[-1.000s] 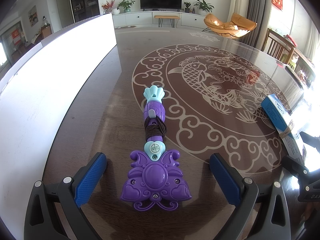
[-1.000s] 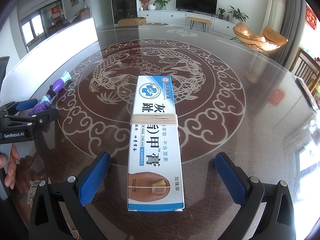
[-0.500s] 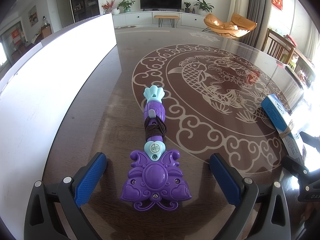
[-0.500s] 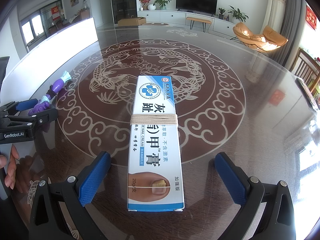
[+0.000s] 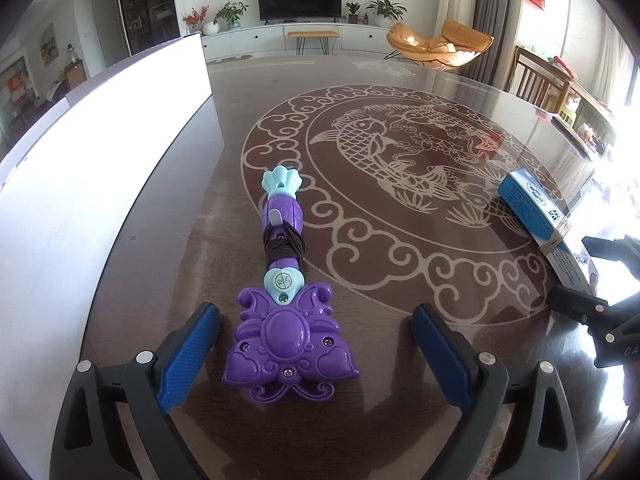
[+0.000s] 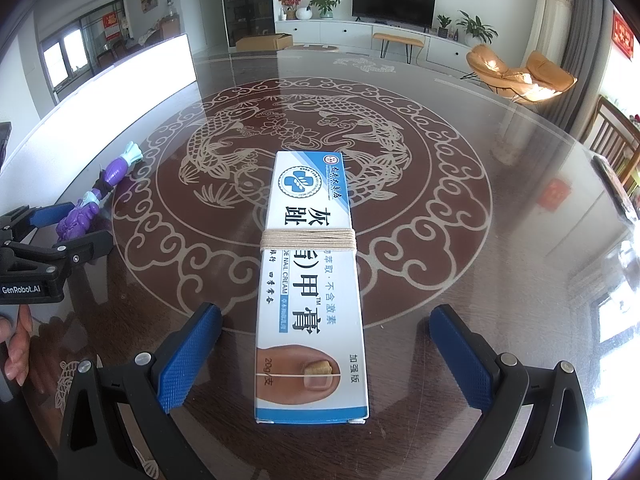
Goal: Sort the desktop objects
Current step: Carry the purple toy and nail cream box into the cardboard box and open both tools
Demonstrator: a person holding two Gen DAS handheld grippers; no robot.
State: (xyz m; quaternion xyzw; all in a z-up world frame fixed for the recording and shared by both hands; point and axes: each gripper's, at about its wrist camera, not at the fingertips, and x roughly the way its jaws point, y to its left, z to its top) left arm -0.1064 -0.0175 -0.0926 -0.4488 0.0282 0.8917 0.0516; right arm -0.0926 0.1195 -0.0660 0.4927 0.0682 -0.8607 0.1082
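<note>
A purple butterfly-headed toy wand (image 5: 288, 332) with a pale blue handle tip and dark string wound round its shaft lies on the dark table (image 5: 172, 240). My left gripper (image 5: 316, 316) straddles the wand's head; its jaws are closing, with both blue pads still clear of the toy. A blue-and-white nail cream box (image 6: 310, 280) tied with beige string lies lengthwise between the pads of my right gripper (image 6: 325, 314), which stands open without touching it. In the right wrist view the wand (image 6: 100, 188) and the left gripper (image 6: 60, 236) show at far left.
A tall white panel (image 5: 100, 160) runs along the table's left side. The table top carries a large pale fish medallion (image 6: 304, 132). A person's fingers (image 6: 16, 344) show at the left edge. Chairs and a TV cabinet stand beyond the table.
The left gripper's blue pads stand slightly closer together around the wand's head. The right gripper and the box have not moved.
</note>
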